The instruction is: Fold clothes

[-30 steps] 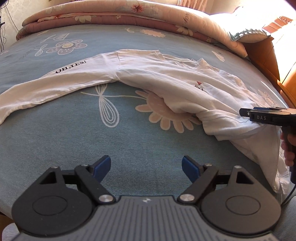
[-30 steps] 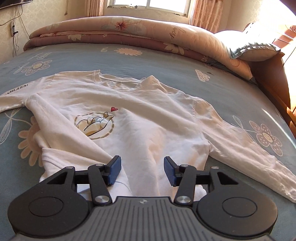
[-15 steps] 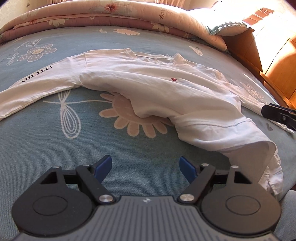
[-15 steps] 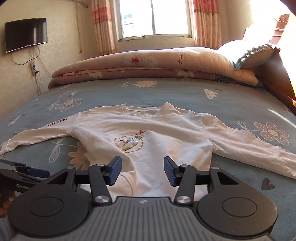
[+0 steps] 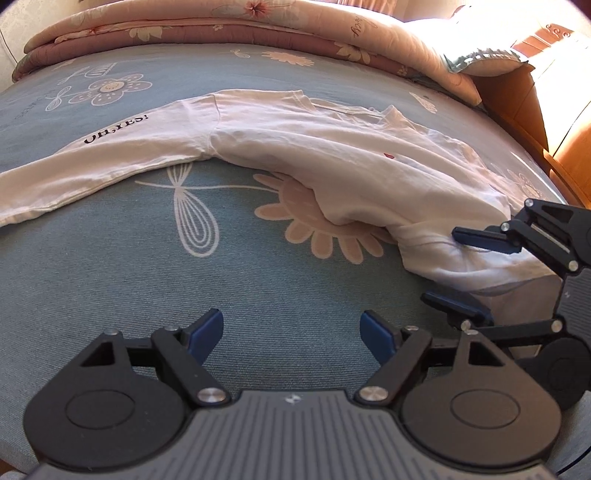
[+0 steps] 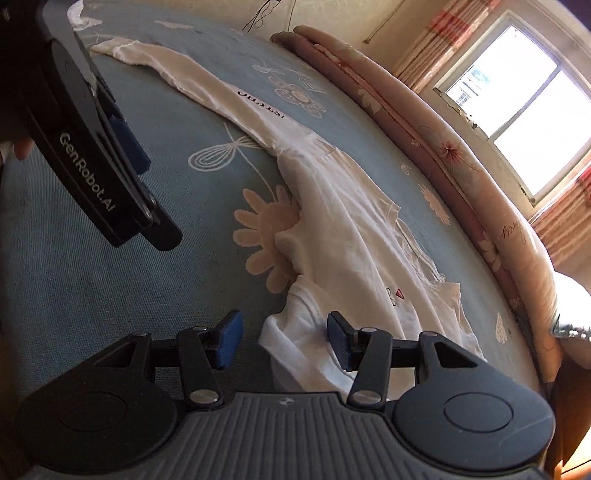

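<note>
A white long-sleeved shirt [image 5: 295,147] is spread across the middle of a bed [image 5: 147,277] covered in a blue-grey sheet printed with flowers and dragonflies. One sleeve, lettered in black, is stretched toward the bed's left edge; the body is bunched toward the near right edge, where the hem is rumpled.

The left gripper [image 5: 291,328] is held over bare sheet near the bed's front edge, its jaws parted with nothing between them. The right gripper [image 6: 282,339] is turned on its side at the shirt's crumpled hem corner; its jaws are parted, cloth is seen between the pads [image 6: 341,345], and no pinch is made.

A folded pink floral quilt [image 5: 221,22] is laid along the far edge, with a pillow [image 5: 480,55] at the far right corner against a wooden headboard [image 5: 517,96]. A sunlit window [image 6: 517,92] with striped curtains [image 6: 436,48] is seen beyond.
</note>
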`<action>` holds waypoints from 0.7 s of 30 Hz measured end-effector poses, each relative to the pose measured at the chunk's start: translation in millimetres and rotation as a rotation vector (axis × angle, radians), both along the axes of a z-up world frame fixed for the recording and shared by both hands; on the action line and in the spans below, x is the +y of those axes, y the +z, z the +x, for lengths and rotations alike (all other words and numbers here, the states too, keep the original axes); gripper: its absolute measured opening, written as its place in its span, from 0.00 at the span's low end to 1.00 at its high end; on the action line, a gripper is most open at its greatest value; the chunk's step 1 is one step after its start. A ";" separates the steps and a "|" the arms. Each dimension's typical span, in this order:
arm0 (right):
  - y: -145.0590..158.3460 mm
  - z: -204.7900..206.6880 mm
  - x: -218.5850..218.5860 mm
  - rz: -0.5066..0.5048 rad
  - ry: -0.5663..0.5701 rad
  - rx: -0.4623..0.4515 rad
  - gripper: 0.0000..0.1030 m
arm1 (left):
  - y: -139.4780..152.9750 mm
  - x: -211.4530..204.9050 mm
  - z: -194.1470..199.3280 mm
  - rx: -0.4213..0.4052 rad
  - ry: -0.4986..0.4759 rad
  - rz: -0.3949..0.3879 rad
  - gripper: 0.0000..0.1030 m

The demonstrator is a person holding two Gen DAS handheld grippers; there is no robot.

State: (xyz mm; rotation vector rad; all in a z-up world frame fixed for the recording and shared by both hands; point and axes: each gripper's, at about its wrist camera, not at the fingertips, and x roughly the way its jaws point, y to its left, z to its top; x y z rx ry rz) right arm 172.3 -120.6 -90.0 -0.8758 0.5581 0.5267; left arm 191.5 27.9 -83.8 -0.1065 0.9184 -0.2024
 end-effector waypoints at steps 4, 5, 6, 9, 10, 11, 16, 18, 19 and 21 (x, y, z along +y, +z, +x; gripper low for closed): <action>-24.4 -1.1 13.3 -0.174 0.020 -0.120 0.40 | -2.1 5.3 0.2 0.005 0.005 -0.016 0.79; -21.8 -1.0 12.6 -0.161 0.008 -0.115 0.22 | -2.5 5.8 0.3 0.006 0.005 -0.021 0.79; -18.5 -0.9 11.6 -0.144 -0.004 -0.107 0.20 | -2.8 6.1 0.4 0.007 0.005 -0.025 0.79; -0.7 -0.9 5.4 -0.067 -0.048 -0.081 0.16 | -3.2 6.2 0.5 0.008 0.002 -0.045 0.79; 6.7 -0.4 2.8 -0.036 -0.065 -0.068 0.15 | -3.1 6.3 0.5 0.011 -0.001 -0.057 0.79; 14.8 -1.0 0.7 -0.004 -0.074 -0.055 0.15 | -2.8 6.4 0.4 0.012 -0.004 -0.071 0.79; 51.8 -7.8 -10.6 0.163 -0.076 0.037 0.15 | 0.7 10.9 -1.0 0.014 -0.001 -0.137 0.79; 62.9 -9.2 -16.1 0.267 -0.068 0.118 0.15 | 2.6 12.9 -1.9 0.009 0.006 -0.145 0.79; 67.1 -9.2 -18.9 0.322 -0.065 0.164 0.15 | 3.2 13.4 -2.2 0.008 0.010 -0.140 0.79; 74.2 -6.2 -26.9 0.447 -0.062 0.268 0.15 | 4.0 14.4 -3.2 0.009 0.011 -0.137 0.79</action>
